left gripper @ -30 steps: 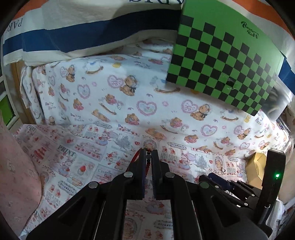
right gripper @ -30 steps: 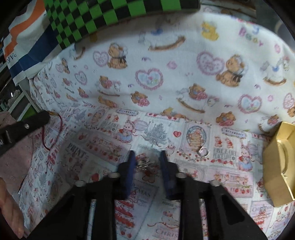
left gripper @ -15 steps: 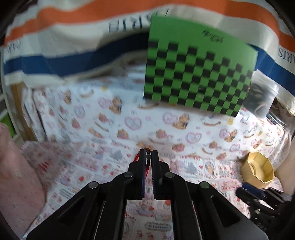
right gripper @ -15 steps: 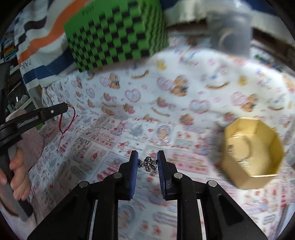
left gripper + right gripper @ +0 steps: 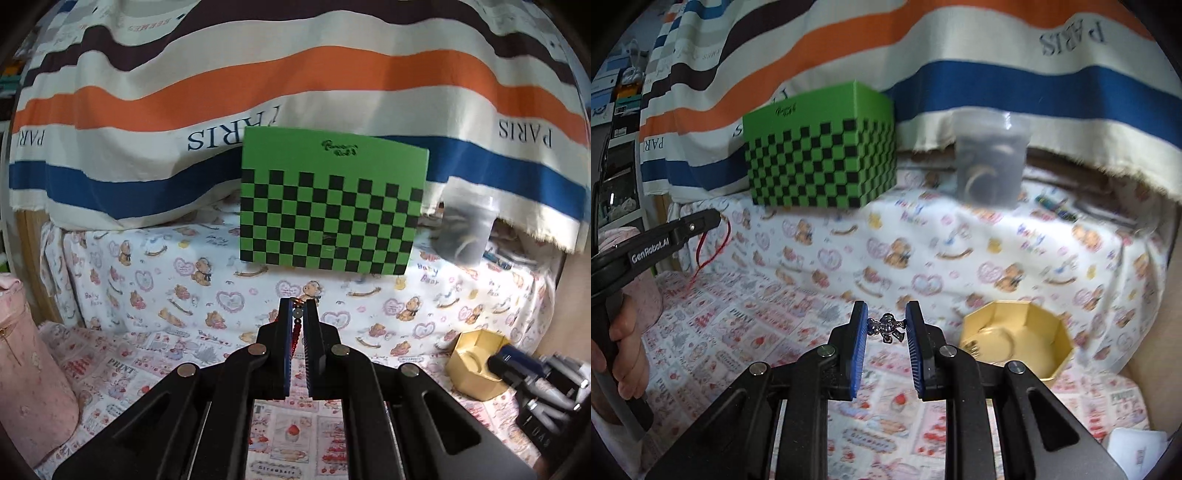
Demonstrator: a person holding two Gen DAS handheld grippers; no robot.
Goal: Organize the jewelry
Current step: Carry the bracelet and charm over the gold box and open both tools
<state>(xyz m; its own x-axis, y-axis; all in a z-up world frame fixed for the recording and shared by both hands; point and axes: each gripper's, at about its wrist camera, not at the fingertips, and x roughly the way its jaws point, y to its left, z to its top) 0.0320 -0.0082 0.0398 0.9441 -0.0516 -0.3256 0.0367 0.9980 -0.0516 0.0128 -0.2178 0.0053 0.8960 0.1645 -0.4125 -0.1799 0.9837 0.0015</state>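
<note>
My left gripper (image 5: pixel 297 308) is shut on a red beaded bracelet (image 5: pixel 295 334), held in the air above the patterned cloth. In the right wrist view that gripper (image 5: pixel 714 218) shows at the left with the red bracelet (image 5: pixel 713 251) dangling as a loop. My right gripper (image 5: pixel 886 317) is shut on a small silver charm (image 5: pixel 886 328), held above the cloth just left of the open gold octagonal box (image 5: pixel 1019 343). The gold box (image 5: pixel 476 369) also shows at the right of the left wrist view, with the right gripper (image 5: pixel 517 369) beside it.
A green checkered box (image 5: pixel 328 218) stands on the raised bear-print ledge, with a clear plastic container (image 5: pixel 991 158) to its right. A striped PARIS cloth (image 5: pixel 295 74) hangs behind. A pink quilted case (image 5: pixel 26 369) stands at the left.
Both grippers have lifted up from the cloth with their pieces. The right gripper, shut on the charm, has come closer to the gold box.
</note>
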